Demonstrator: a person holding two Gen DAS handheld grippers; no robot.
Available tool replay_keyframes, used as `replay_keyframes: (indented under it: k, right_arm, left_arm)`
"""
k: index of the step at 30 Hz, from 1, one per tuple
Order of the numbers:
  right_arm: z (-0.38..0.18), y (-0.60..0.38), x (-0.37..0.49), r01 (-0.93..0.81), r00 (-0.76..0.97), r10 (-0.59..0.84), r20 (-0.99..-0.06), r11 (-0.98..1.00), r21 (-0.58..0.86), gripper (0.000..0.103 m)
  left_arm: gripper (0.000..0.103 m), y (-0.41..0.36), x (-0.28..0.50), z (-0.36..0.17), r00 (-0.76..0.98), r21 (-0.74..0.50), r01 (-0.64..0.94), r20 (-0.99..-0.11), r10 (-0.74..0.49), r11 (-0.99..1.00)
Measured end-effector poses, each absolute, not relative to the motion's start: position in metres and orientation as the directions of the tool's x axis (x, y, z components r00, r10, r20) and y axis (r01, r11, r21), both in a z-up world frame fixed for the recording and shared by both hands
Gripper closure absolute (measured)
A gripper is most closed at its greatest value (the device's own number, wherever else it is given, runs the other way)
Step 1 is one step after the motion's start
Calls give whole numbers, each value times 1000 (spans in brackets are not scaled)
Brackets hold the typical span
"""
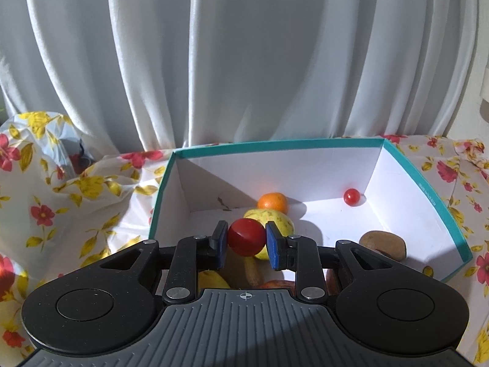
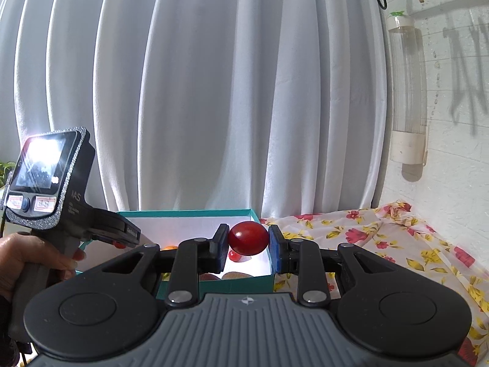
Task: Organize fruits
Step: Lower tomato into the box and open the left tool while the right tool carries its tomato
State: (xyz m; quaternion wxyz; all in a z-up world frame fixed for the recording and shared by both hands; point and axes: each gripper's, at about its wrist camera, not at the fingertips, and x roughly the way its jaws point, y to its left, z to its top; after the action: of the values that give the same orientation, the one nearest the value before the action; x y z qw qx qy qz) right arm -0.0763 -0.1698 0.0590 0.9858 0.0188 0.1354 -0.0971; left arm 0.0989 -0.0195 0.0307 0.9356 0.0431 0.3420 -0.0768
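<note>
My left gripper [image 1: 247, 236] is shut on a small red tomato [image 1: 247, 237] and hangs over the near part of a teal box [image 1: 275, 146] with white inner walls. Inside the box lie an orange [image 1: 273, 201], a yellow-green fruit [image 1: 282, 220], a brown kiwi [image 1: 383, 243] and another small tomato [image 1: 351, 196] near the far right corner. My right gripper [image 2: 248, 238] is shut on a second red tomato [image 2: 248, 238], held in front of the teal box [image 2: 214, 213]. At left in the right wrist view, a hand [image 2: 27, 257] grasps the left gripper's body [image 2: 76, 214].
A floral cloth [image 1: 76, 202] covers the table around the box and bunches up at left; the cloth [image 2: 382, 244] also spreads to the right. White curtains [image 1: 244, 61] hang right behind the box. A clear wall-mounted tube [image 2: 408, 91] hangs on the right wall.
</note>
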Motion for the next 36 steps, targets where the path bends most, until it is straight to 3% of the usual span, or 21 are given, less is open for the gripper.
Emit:
replay_keyframes:
  k: [19, 22, 24, 26, 28, 36]
  right_arm:
    - [62, -170, -77, 209, 948, -197, -248, 978, 21, 76]
    - [63, -170, -77, 206, 950, -195, -245, 978, 18, 76]
    - [64, -170, -77, 203, 950, -192, -246, 979, 20, 76]
    - [64, -171, -76, 202, 951, -191, -245, 979, 23, 76]
    - [65, -170, -76, 200, 951, -188, -244, 980, 22, 76]
    - [67, -168, -81, 181, 959, -170, -228, 983, 25, 76]
  left_arm:
    - [72, -22, 120, 11, 707, 36, 174, -700, -99, 984]
    - [55, -22, 118, 13, 710, 37, 182, -697, -105, 983]
    - [31, -23, 114, 16, 724, 45, 184, -681, -104, 982]
    - [22, -22, 106, 23, 746, 36, 203, -653, -130, 979]
    - [5, -23, 99, 31, 759, 39, 208, -637, -136, 977]
    - [1, -8, 67, 53, 753, 7, 164, -647, -121, 986]
